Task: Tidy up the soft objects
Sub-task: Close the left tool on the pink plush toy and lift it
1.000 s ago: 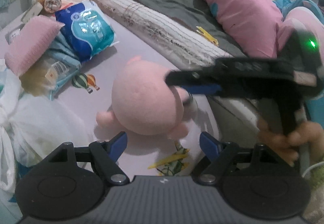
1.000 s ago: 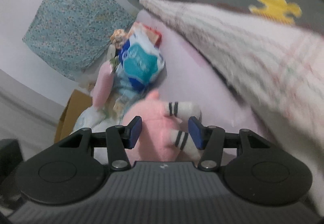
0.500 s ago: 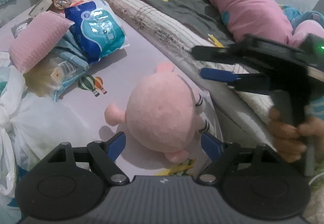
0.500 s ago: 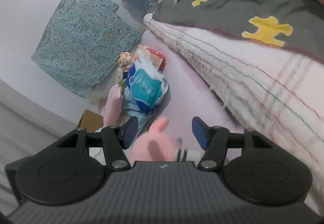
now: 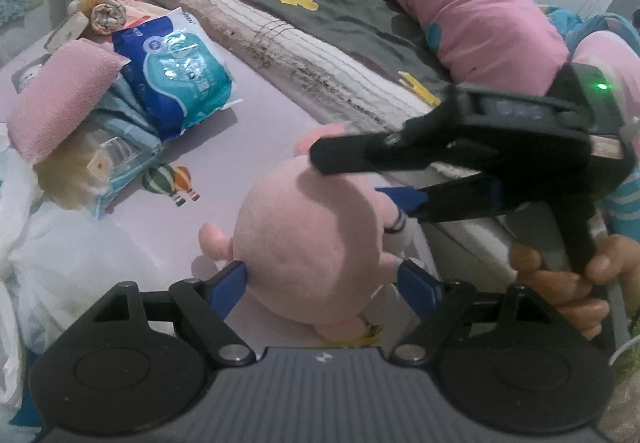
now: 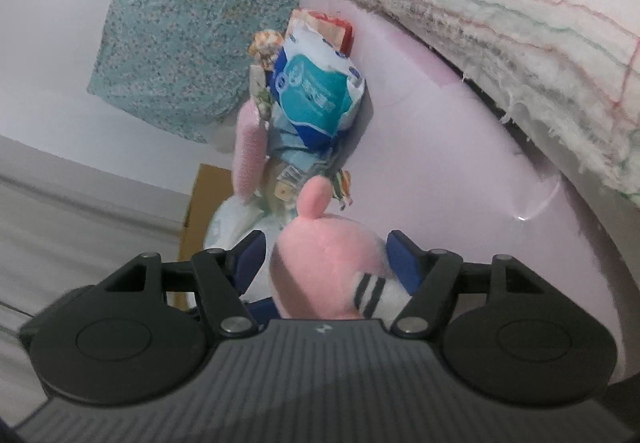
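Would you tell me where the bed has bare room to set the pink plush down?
Bare sheet runs between the blue pack and the folded blanket. The left edge is crowded: pink pouch, packets, white bags.

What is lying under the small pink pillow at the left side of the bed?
The pink pillow rests on a blue-and-teal plastic pack and folded light-blue packages. Whatever lies deeper in that pile is covered.

Bare lilac bed sheet (image 5: 256,131) runs open between the piled packets (image 5: 176,83) and the folded blankets (image 5: 320,55) hemming it.
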`<state>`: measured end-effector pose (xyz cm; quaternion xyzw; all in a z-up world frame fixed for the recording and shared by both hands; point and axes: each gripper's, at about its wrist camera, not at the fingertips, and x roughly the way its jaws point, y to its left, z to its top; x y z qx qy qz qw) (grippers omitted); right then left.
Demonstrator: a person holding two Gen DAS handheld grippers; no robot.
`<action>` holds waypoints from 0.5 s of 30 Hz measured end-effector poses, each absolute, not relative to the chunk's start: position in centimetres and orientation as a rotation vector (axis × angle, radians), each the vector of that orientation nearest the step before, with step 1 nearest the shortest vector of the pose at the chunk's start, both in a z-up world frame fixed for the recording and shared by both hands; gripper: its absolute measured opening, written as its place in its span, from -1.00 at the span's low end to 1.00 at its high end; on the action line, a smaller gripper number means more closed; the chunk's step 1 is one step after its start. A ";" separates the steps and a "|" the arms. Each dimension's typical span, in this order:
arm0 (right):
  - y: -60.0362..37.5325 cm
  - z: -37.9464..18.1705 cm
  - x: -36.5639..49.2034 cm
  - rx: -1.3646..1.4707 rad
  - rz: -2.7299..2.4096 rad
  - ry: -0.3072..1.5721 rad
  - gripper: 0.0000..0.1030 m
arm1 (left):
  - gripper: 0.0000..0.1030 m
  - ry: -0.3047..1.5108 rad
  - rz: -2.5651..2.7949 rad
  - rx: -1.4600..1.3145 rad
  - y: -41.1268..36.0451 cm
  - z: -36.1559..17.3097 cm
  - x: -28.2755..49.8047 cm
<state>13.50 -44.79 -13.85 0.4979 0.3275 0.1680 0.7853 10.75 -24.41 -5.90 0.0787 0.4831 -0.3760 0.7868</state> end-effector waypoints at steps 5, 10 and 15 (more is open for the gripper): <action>-45.4 -10.8 12.5 1.034 0.373 0.606 0.31 | 0.68 0.995 -0.843 0.177 -26.0 -6.0 11.2; -45.0 -10.7 12.5 1.026 0.398 0.616 0.30 | 0.70 1.039 -0.826 0.212 -26.6 -7.6 11.3; -43.6 -10.3 12.8 1.001 0.457 0.630 0.30 | 0.70 1.082 -0.819 0.208 -25.9 -8.2 11.2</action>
